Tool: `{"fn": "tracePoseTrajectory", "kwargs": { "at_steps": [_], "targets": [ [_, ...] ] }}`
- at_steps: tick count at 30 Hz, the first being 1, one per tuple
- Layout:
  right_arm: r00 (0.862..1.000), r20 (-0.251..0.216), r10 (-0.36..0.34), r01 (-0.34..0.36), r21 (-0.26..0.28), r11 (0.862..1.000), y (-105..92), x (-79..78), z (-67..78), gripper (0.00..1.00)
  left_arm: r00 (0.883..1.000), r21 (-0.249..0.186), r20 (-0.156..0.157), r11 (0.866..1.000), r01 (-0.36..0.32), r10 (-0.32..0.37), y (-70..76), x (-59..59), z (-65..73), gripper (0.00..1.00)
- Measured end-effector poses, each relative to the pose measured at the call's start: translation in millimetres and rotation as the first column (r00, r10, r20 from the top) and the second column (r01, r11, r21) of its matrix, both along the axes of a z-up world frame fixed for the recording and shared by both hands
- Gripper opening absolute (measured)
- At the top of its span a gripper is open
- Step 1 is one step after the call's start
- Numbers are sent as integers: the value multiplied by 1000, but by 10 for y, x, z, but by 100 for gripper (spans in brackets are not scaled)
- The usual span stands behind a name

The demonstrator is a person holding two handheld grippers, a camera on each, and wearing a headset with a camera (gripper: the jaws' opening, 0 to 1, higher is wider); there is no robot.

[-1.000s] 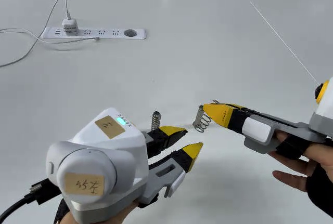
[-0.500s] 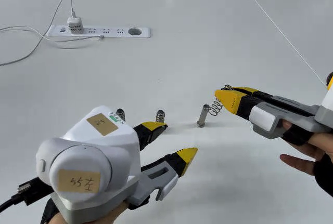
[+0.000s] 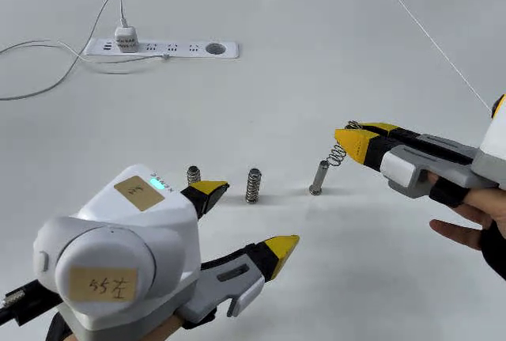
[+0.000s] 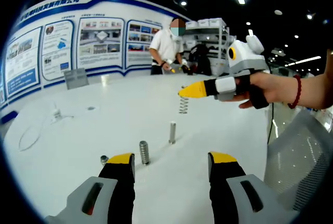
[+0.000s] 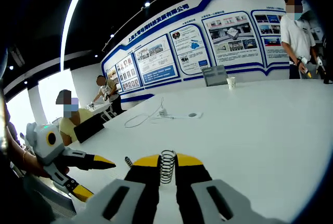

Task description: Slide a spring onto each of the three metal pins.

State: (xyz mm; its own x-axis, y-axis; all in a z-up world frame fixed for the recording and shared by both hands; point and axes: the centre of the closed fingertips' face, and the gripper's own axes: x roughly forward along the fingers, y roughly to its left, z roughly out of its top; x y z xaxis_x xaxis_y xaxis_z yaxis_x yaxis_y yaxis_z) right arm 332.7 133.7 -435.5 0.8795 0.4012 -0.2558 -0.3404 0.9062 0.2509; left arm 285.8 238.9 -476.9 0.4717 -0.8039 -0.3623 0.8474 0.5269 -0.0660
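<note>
- Spring [image 3: 338, 153] hangs from the tips of the right gripper [image 3: 349, 137]. The coil slants down-left, with its low end just above and beside the top of the bare pin [image 3: 319, 177]. It is not on the pin yet.
- In the right gripper view the jaws are pressed together on the spring's upper end, and the coil sticks up between the yellow tips.
- Bare pin stands upright on the table [image 3: 356, 64], rightmost in the row of three.
- Middle pin [image 3: 254, 185] has a coil over its shaft. Left pin [image 3: 194, 173] has one too, and it looks seated low.
- Progress, as I judge it: two of three are done, and the last spring is in the air near its pin. What is left is to line the coil mouth over the pin top, slide it down and let go.
- The coil is tilted against an upright pin, so it probably needs straightening first. It could snag on the pin's top edge.
- Left gripper [image 3: 247, 216] is low and near the camera, jaws wide apart and holding nothing, tips pointing toward the pin row. In the head view its upper tip is just beside the left pin; I cannot tell whether they touch.
- Power strip [image 3: 162, 48] with its plug and cable lies far back on the table, well apart from the work.
</note>
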Motion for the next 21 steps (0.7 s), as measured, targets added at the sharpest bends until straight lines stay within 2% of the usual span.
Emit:
{"fn": "tracePoseTrajectory", "kwargs": {
  "at_steps": [3,12,21],
  "targets": [
    [1000,-4,-9,8,-17,1000,-15,38,-41,11,1000,11,23,1000,-6,6,54,15,12,62],
    [1000,2,-28,28,-81,996,-47,122,-134,11,999,2,22,999,-45,45,188,81,35,72],
    [999,16,-37,39,-120,992,-56,201,-201,12,996,-6,5,996,-89,89,322,150,26,79]
  ]
}}
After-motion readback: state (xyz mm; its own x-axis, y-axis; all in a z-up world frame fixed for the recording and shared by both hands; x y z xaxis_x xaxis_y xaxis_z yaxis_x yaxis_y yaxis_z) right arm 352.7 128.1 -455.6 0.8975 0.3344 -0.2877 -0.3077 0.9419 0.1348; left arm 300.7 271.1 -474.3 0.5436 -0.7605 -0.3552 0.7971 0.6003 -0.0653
